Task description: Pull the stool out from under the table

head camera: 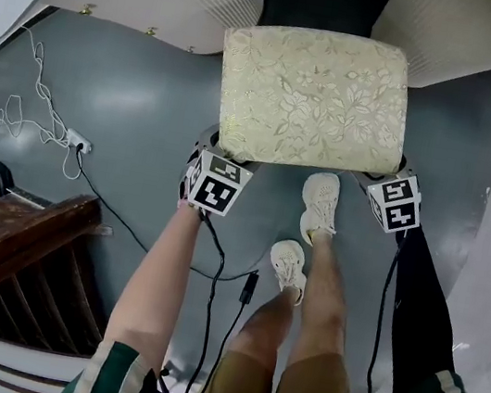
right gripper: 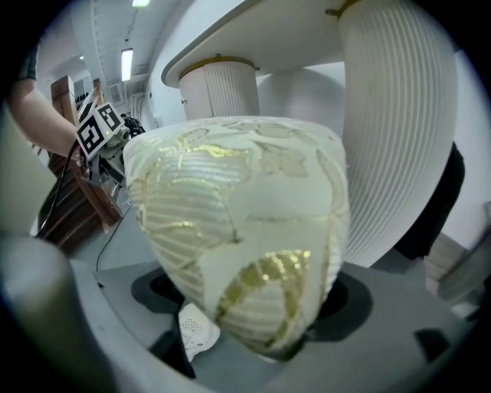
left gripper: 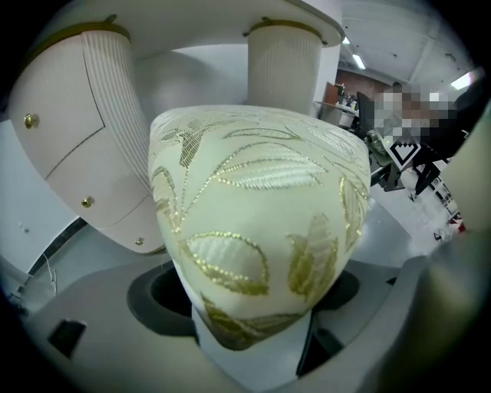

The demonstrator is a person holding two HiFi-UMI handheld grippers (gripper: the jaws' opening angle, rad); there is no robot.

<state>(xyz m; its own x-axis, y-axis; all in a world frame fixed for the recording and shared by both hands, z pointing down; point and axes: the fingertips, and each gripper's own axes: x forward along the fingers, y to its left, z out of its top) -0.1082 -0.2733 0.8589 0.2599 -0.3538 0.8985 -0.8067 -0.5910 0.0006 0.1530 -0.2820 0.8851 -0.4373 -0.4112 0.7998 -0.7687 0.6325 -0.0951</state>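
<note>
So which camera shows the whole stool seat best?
The head view: the stool shows its whole floral seat from above, with all four edges visible. The left and right gripper views each show only one corner, close up and bulging, held between that gripper's jaws.

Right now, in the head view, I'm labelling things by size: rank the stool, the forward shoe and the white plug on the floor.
1. stool, by far the largest
2. forward shoe
3. white plug, the smallest, at the left among the cables
</note>
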